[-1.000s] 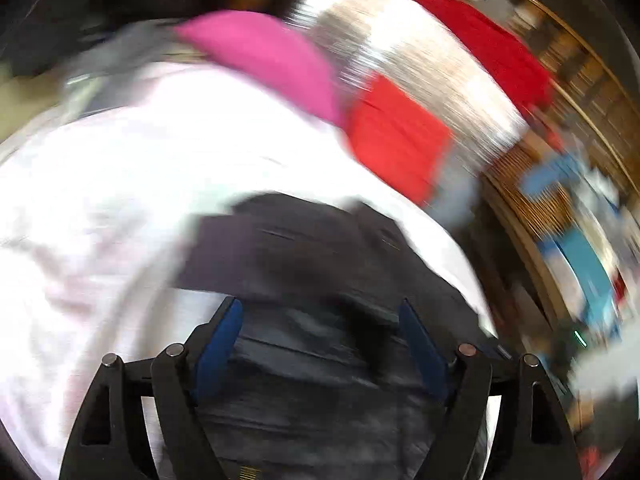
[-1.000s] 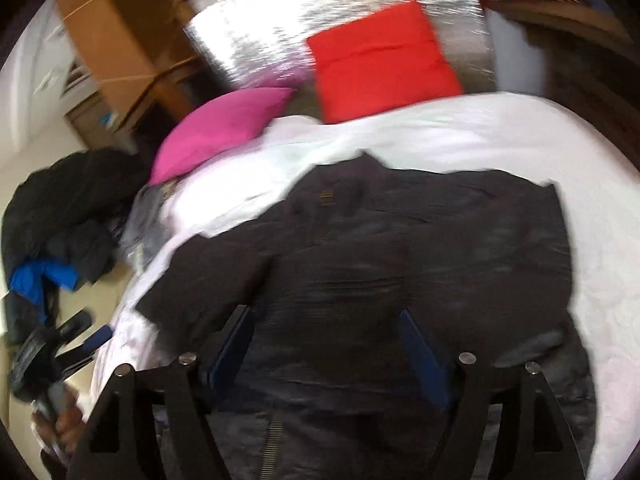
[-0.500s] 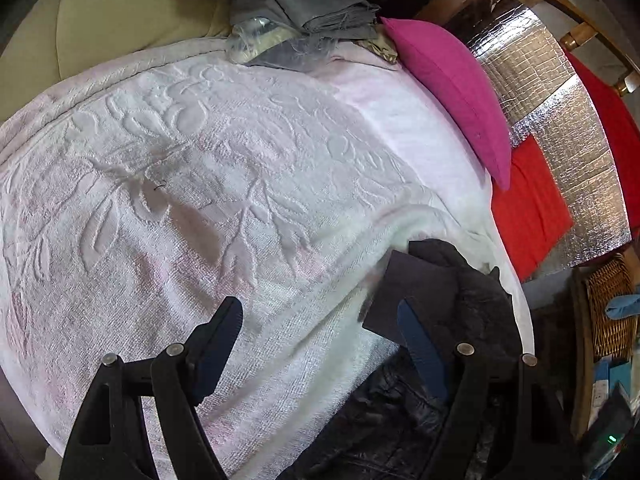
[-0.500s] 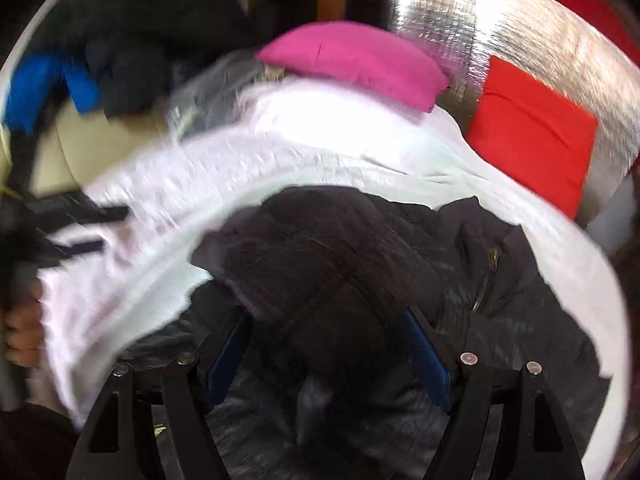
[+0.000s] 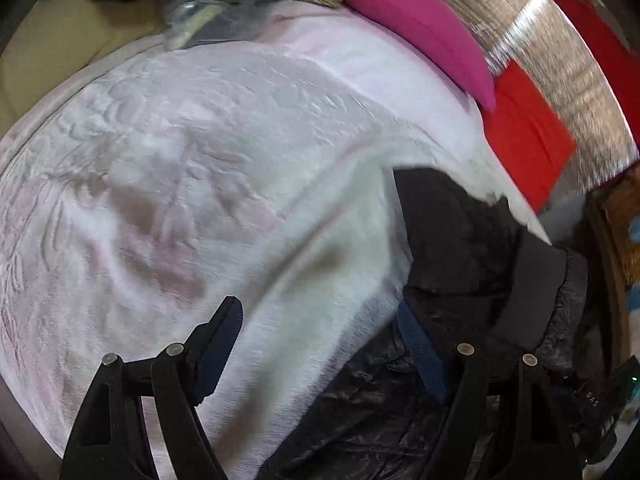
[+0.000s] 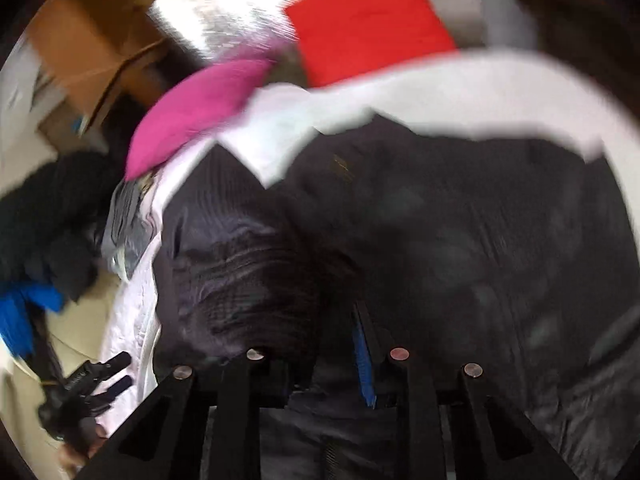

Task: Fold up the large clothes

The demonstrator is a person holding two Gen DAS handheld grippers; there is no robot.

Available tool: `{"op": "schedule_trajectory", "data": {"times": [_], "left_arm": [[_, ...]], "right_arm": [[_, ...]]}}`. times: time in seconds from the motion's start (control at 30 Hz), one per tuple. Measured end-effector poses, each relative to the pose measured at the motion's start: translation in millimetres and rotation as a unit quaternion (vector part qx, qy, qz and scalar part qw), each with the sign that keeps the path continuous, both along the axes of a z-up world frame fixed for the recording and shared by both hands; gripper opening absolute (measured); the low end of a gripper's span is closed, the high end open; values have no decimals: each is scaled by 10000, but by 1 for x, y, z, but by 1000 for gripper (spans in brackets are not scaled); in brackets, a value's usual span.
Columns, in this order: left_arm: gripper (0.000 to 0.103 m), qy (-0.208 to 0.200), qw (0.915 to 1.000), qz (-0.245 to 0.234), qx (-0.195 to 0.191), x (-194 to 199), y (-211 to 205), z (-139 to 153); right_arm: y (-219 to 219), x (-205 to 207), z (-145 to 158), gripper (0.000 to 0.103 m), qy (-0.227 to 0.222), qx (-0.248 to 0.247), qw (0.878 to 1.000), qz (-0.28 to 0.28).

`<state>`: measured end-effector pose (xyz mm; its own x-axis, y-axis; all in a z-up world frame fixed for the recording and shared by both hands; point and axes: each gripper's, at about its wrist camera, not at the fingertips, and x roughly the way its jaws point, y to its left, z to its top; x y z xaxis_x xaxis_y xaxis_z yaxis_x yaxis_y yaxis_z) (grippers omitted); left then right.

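Right claw (image 6: 320,344) now pinched on jacket (image 6: 460,240) sleeve, formerly spread; left claw (image 5: 320,344) spread, idle over blanket (image 5: 200,160). Sleeve fold begun.

right tongs (image 6: 320,344): spread → clamped | black jacket (image 6: 460,240): sleeve fold gripped
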<state>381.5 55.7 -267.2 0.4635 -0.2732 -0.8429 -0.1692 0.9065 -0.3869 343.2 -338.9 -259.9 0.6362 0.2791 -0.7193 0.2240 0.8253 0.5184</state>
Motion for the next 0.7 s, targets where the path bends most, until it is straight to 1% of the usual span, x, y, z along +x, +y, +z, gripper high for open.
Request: {"op": "schedule_trajectory", "data": {"times": [0.03, 0.07, 0.1, 0.13, 0.17, 0.2, 0.23, 0.27, 0.33, 0.43, 0.5, 0.57, 0.6, 0.63, 0.67, 0.7], "left_arm": [[80, -17, 9999, -115, 113, 1, -10, -1], [80, -44, 9994, -240, 239, 3, -22, -2], [80, -52, 9986, -374, 373, 4, -32, -3], [80, -33, 9976, -482, 492, 5, -41, -7], [80, 6, 9965, -568, 610, 6, -49, -10], [80, 36, 9957, -597, 703, 7, -54, -14], [80, 61, 9954, -588, 753, 8, -57, -15], [81, 95, 9954, -572, 759, 10, -57, -17], [81, 178, 9963, -521, 665, 13, -55, -20], [81, 262, 9973, -454, 518, 16, -51, -24], [81, 275, 9975, -439, 487, 15, -50, -24], [81, 275, 9975, -444, 475, 15, -49, -25], [81, 281, 9975, -446, 464, 14, -48, -24], [81, 290, 9976, -447, 445, 14, -46, -24], [81, 302, 9977, -445, 420, 11, -44, -22], [81, 323, 9978, -439, 387, 12, -43, -23]], "right_arm": [[-7, -3, -13, 32, 160, 272, 9995, -14], [-13, -6, -26, 38, 332, 540, 9980, -30], [-17, -11, -36, 40, 390, 767, 9963, -54], [-19, -15, -37, 43, 322, 868, 9957, -62], [-20, -23, -36, 59, 242, 899, 9956, -54], [-21, -30, -31, 70, 191, 868, 9960, -48], [-22, -36, -27, 72, 163, 800, 9966, -80], [-22, -44, -18, 75, 143, 595, 9980, -147], [-17, -53, 0, 76, 65, 115, 9998, -115], [7, -54, 36, 76, -336, -752, 9964, 221], [42, -45, 60, 76, -658, -1467, 9848, 650], [73, -26, 71, 76, -737, -1910, 9724, 1116], [92, -11, 72, 76, -704, -2195, 9632, 1380], [103, 1, 70, 76, -658, -2376, 9573, 1510], [116, 16, 65, 76, -566, -2591, 9496, 1670], [126, 30, 58, 76, -459, -2705, 9439, 1837]]}}
